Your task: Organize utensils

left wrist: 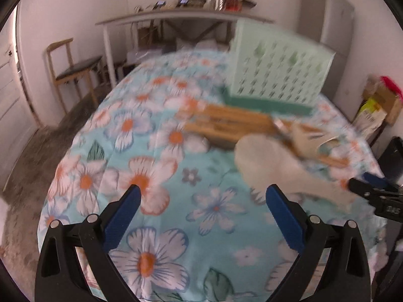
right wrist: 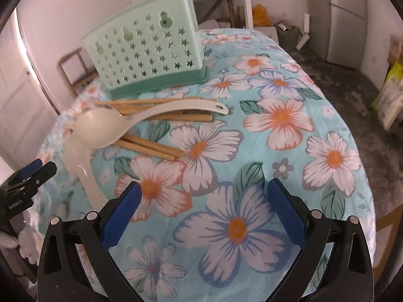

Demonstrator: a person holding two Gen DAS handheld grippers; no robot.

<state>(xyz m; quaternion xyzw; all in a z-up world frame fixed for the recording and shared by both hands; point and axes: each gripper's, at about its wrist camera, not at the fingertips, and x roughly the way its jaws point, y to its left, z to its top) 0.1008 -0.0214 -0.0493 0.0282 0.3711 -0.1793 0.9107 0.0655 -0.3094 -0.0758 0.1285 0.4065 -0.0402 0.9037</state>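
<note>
Covering the whole table, a floral cloth [right wrist: 252, 138] in turquoise with white and orange blooms ran out to a rounded edge on every visible side, with bare grey floor [right wrist: 340, 75] beyond it. Right gripper [right wrist: 205, 203] hung released over the near part of the cloth, blue pads spread wide, nothing between them; broad open cloth lay ahead and to its right, free of objects as far as the far edge. Left gripper [left wrist: 202, 205] likewise stood open and empty above the cloth, with a wide clear stretch ahead and to its left; that view was motion-blurred, so fine detail was lost. Mint-green perforated holder [right wrist: 146, 45] stood upright on a darker green base toward the far side of the table, well apart from both grippers. Just in front of its base lay the utensil pile: several wooden sticks [right wrist: 156, 107], likely chopsticks, lying crosswise, with two more [right wrist: 151, 147] angled nearer. A cream ladle [right wrist: 141, 122] rested across the sticks, bowl toward the table's left edge. A second pale spoon [right wrist: 80, 166] lay beside that bowl, close to the cloth's edge, its handle reaching toward the right gripper's left finger. From the right wrist view the pile sat ahead and left of the open jaws, not between them. A wooden chair [left wrist: 73, 68] and a white shelf table [left wrist: 163, 17] stood off past the table.
</note>
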